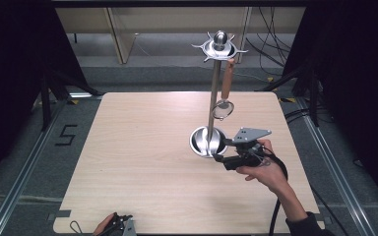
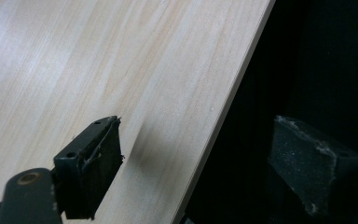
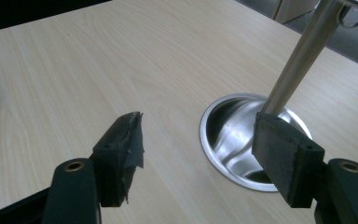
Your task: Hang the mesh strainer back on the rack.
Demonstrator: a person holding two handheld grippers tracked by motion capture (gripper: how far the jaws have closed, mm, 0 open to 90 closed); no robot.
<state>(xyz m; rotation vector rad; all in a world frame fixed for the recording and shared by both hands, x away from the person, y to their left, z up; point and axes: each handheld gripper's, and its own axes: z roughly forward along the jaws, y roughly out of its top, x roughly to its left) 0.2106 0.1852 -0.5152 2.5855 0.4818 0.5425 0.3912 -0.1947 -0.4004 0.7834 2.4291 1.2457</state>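
Note:
A steel utensil stand rises from the right half of the wooden table [image 1: 142, 147], with a round dish base [image 1: 204, 142], a tall pole [image 1: 213, 98] and a hooked crown [image 1: 220, 46]. From one hook hangs a wooden-handled utensil [image 1: 226, 86] with a small round head. My right gripper [image 1: 220, 150] is held just right of the base, open and empty. In the right gripper view the base [image 3: 233, 135] and pole [image 3: 298, 56] lie partly between the spread fingers [image 3: 121, 149]. My left gripper [image 1: 120, 225] sits at the table's near edge, open [image 2: 205, 158], one finger [image 2: 91, 168] over the wood.
In the left gripper view the table edge [image 2: 223, 116] runs diagonally, and the other finger [image 2: 307, 163] hangs past it over darkness. Cables lie on the floor behind the table. A cable trails from the right gripper along the forearm [image 1: 288, 196].

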